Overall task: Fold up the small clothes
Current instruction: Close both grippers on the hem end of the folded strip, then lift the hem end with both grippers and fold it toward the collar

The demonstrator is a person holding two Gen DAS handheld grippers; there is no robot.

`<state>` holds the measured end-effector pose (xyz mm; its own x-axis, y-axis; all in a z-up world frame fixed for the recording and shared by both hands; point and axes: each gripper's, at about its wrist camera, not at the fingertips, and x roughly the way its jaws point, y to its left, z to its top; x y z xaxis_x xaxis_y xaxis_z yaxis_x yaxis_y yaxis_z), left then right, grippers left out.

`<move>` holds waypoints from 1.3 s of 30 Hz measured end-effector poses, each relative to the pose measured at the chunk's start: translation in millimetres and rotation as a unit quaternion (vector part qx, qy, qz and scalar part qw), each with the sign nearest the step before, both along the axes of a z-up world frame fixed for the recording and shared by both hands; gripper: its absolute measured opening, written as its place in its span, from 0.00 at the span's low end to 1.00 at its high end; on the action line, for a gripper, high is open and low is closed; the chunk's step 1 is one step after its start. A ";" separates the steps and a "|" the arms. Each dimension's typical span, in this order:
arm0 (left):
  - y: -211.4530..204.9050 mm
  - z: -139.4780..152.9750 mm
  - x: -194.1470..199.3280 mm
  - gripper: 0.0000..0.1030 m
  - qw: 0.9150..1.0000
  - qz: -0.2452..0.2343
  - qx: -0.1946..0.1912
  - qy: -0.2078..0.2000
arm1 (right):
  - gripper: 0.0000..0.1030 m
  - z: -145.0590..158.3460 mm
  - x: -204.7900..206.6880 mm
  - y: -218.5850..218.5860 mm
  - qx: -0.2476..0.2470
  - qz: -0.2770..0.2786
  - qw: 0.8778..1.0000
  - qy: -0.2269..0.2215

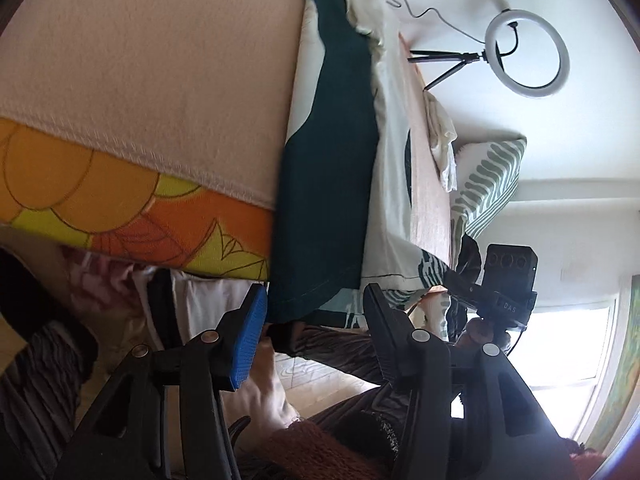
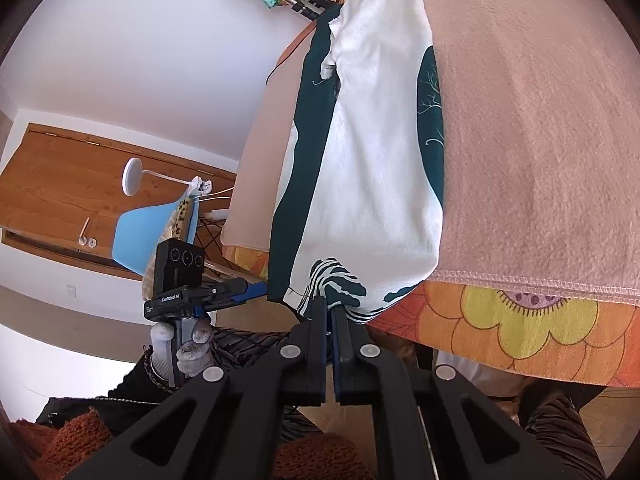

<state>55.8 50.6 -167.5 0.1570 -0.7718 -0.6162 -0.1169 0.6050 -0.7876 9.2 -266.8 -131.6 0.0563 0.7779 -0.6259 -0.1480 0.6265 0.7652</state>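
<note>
A small white garment with dark teal patches lies stretched along a pink blanket, its near hem hanging over the edge. My right gripper is shut on that hem at the striped teal print. In the left wrist view the same garment shows its teal side. Its lower corner hangs between the fingers of my left gripper. The jaws stand wide apart and the blue pad does not press on the cloth. From the right wrist view, the left gripper sits just left of the hem.
Under the blanket lies an orange and yellow flowered sheet. A striped pillow and a ring light on a tripod stand at the far end. A blue chair, a white lamp and a wooden door are left.
</note>
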 end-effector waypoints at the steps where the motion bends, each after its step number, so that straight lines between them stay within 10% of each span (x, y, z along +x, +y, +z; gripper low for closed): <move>1: -4.1 -2.7 0.8 0.47 1.000 -0.007 0.004 0.002 | 0.00 -0.4 -0.4 0.3 -0.003 0.002 1.000 -0.002; 9: -21.0 -13.6 1.1 0.43 1.000 -0.016 -0.023 0.006 | 0.00 -4.7 -7.5 4.6 -0.020 0.017 1.000 -0.004; 14: -21.2 -8.6 0.6 0.03 0.999 -0.018 -0.037 -0.007 | 0.00 -7.4 -6.4 4.0 -0.021 0.014 1.000 0.000; 31: -24.6 80.8 84.2 0.01 0.987 -0.020 -0.015 -0.161 | 0.00 39.7 65.5 5.7 -0.013 -0.013 0.997 -0.072; 35: -30.1 81.7 112.4 0.01 0.983 -0.041 0.034 -0.177 | 0.00 39.0 96.1 13.4 -0.030 -0.014 0.997 -0.076; 39: -47.6 78.3 113.8 0.14 0.961 -0.114 0.126 -0.217 | 0.00 30.4 111.3 22.3 -0.053 0.003 0.996 -0.072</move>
